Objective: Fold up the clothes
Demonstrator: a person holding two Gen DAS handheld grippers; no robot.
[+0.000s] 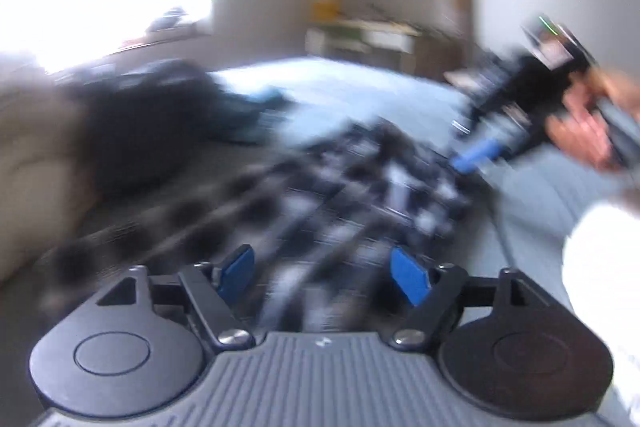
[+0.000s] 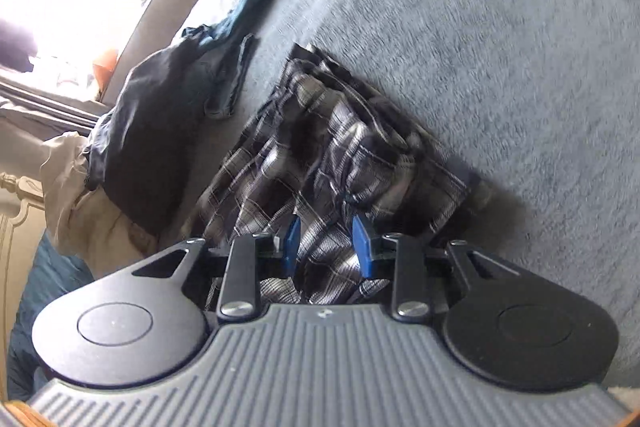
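On grey-blue bedding [image 2: 480, 47], rumpled, partly folded plaid garment [image 2: 320, 147]

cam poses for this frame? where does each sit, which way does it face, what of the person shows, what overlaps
Left wrist: sits behind the left tool, looks low across the bed toward the far wall; blurred plaid garment ahead; the right tool, the hand holding it and a white sleeve show.
Right wrist: sits behind the right tool, tilted down at the plaid garment on the blue blanket; no body visible.
Shared: plaid garment, blanket, dark clothes pile.
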